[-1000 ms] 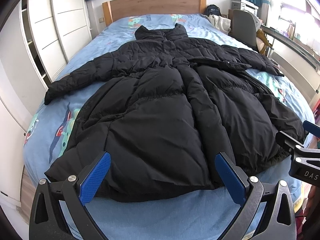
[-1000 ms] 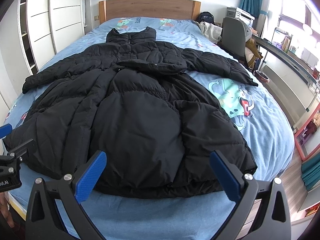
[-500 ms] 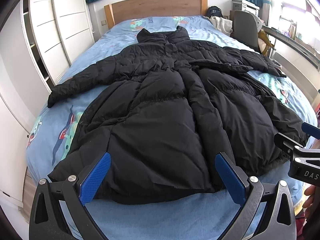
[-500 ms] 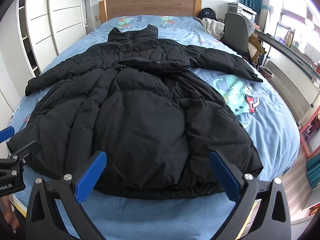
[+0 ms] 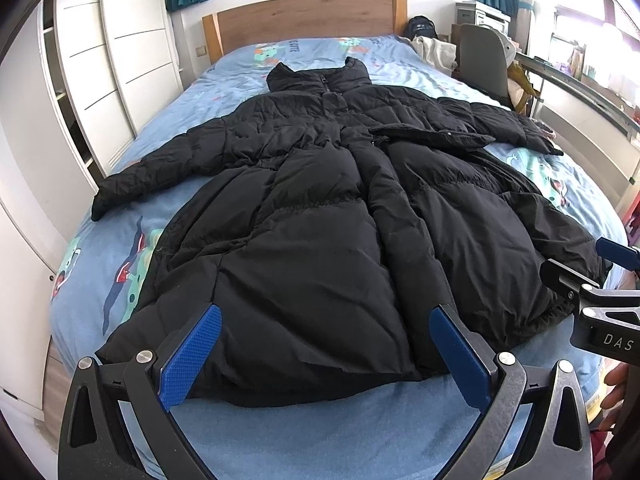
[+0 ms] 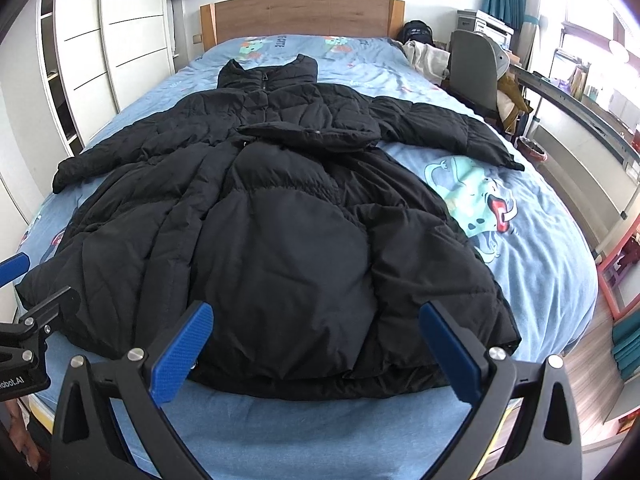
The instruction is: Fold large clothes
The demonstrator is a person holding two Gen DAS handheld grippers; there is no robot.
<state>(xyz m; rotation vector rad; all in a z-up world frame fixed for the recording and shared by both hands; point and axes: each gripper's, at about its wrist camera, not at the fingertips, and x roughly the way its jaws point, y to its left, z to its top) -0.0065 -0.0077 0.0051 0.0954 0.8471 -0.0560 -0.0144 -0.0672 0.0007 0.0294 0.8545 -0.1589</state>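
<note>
A black padded coat (image 5: pixel 320 216) lies flat on the blue bed sheet (image 6: pixel 540 248), front up, collar toward the wooden headboard (image 5: pixel 304 20), both sleeves spread sideways (zip closed at the collar). The left gripper (image 5: pixel 324 344) hangs above the hem, jaws spread, holding nothing. The right gripper (image 6: pixel 316 340) hangs likewise, jaws spread, empty. White wardrobes (image 5: pixel 120 60) stand left of the bed.

Coat (image 5: pixel 328 216) flat on bed (image 5: pixel 360 424), collar twd headboard (image 5: pixel 304 20), hem nearest cams, sleeves out L & R. Wardrobe (image 5: pixel 120 60) L of bed; chair (image 6: pixel 474 68) R, nr head. Both grippers above foot edge, just short of hem, L gripper (image 5: pixel 325 354) beside R gripper (image 6: pixel 316 346).
</note>
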